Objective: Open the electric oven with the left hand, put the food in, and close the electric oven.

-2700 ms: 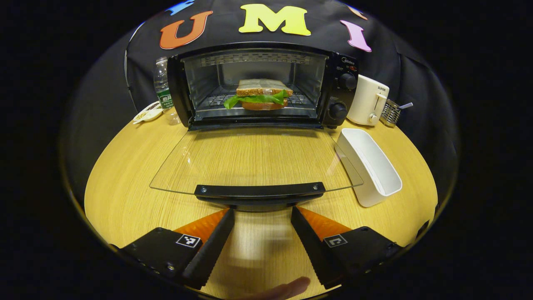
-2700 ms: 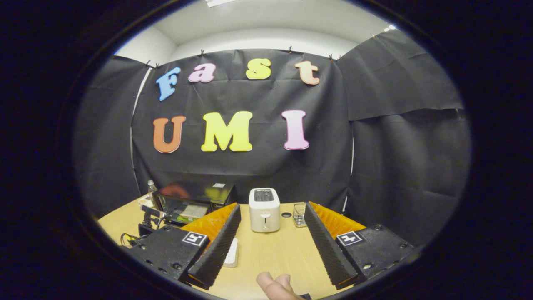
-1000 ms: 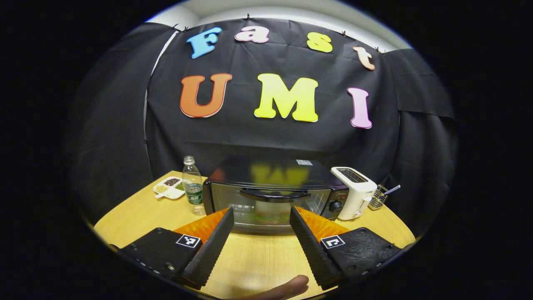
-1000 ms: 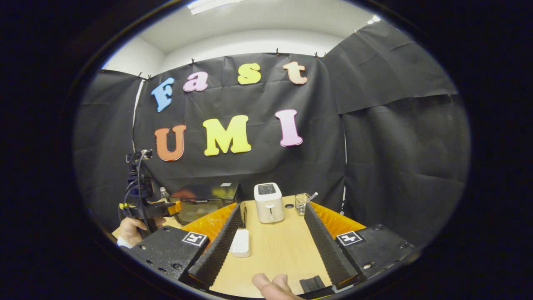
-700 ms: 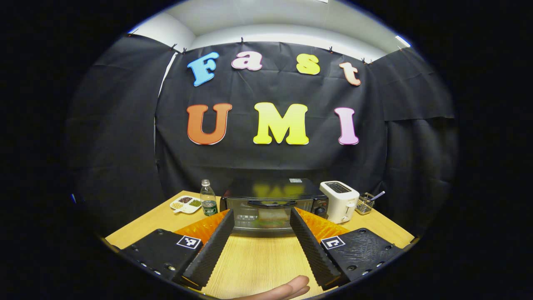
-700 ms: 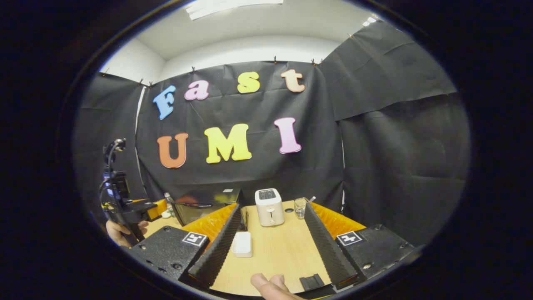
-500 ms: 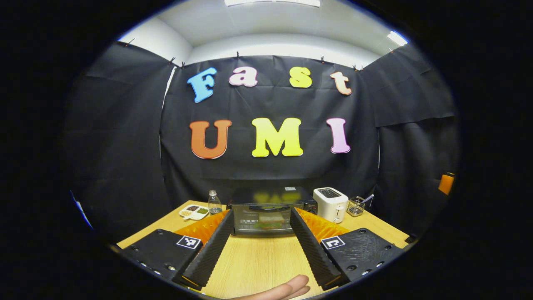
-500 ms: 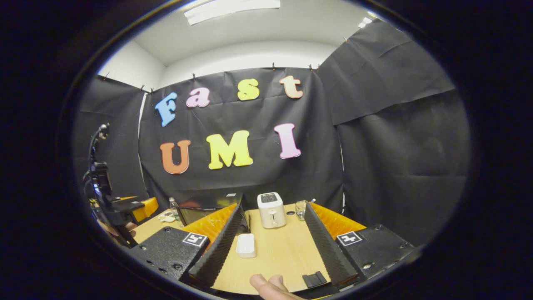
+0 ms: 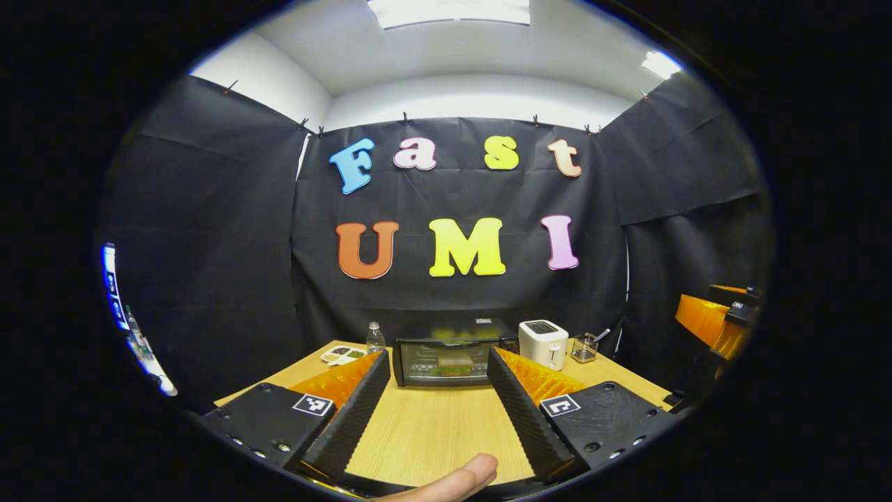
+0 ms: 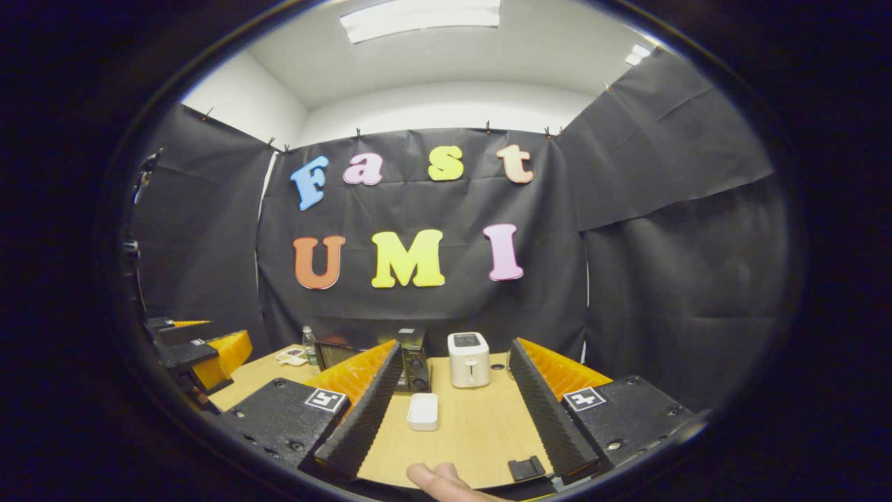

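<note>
The black electric oven (image 9: 446, 357) stands at the back of the wooden table (image 9: 432, 439) with its glass door shut. Through the glass I make out the sandwich (image 9: 451, 365) on the rack. My left gripper (image 9: 437, 358) is open and empty, held well back from the oven, which shows small between its fingers. In the right gripper view the oven (image 10: 336, 353) is partly hidden behind a finger. My right gripper (image 10: 456, 348) is open and empty too, back from the table's front edge. The left gripper (image 10: 202, 352) hangs at that view's left edge.
A white toaster (image 9: 543, 343) and a wire utensil basket (image 9: 585, 346) stand right of the oven. A water bottle (image 9: 375, 336) and a divided dish (image 9: 343, 354) sit to its left. A white tray (image 10: 423, 411) lies on the table before the oven's knobs.
The oven door, open 2.7 s ago, is now shut with the sandwich inside. Both grippers have pulled back and up from the table, so the oven looks much smaller.
</note>
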Available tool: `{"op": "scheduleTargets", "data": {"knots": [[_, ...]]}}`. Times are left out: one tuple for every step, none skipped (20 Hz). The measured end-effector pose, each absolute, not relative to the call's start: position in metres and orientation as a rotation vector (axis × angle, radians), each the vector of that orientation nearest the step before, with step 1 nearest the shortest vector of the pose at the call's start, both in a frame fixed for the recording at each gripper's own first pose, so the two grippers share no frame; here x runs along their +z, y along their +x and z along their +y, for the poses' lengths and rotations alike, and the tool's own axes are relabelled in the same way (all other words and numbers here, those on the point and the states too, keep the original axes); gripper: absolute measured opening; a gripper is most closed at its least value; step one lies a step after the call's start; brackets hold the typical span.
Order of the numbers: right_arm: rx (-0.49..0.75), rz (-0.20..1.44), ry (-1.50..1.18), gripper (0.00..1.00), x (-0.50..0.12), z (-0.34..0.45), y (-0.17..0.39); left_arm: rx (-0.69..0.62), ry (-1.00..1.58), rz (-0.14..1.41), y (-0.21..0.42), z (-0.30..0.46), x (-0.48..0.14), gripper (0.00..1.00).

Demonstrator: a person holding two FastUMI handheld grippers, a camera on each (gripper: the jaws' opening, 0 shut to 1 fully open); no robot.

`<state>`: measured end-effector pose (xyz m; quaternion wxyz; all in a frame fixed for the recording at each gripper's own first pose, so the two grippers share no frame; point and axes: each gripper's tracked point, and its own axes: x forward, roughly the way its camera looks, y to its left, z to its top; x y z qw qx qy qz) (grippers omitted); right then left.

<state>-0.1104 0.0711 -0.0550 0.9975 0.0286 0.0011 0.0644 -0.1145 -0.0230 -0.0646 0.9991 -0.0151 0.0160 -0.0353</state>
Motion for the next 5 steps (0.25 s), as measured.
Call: {"op": "scheduleTargets", "data": {"knots": [[0.137,-0.002,0.065,0.98,-0.0564,0.0729,-0.1109,-0.087,-0.034,0.040,-0.1169,-0.0290,-0.0703,0.92],[0.141,0.004,0.066,0.89,-0.0590,0.0740,-0.1107,-0.107,-0.030,0.044,-0.1182,-0.0344,-0.0739,0.92],[0.146,0.011,0.064,0.89,-0.0625,0.0751,-0.1110,-0.122,-0.022,0.052,-0.1193,-0.0384,-0.0767,0.92],[0.153,0.014,0.059,0.89,-0.0638,0.0760,-0.1127,-0.120,-0.010,0.050,-0.1208,-0.0376,-0.0771,0.93],[0.156,0.015,0.057,0.89,-0.0645,0.0752,-0.1141,-0.107,0.002,0.042,-0.1212,-0.0347,-0.0753,0.93]]}}
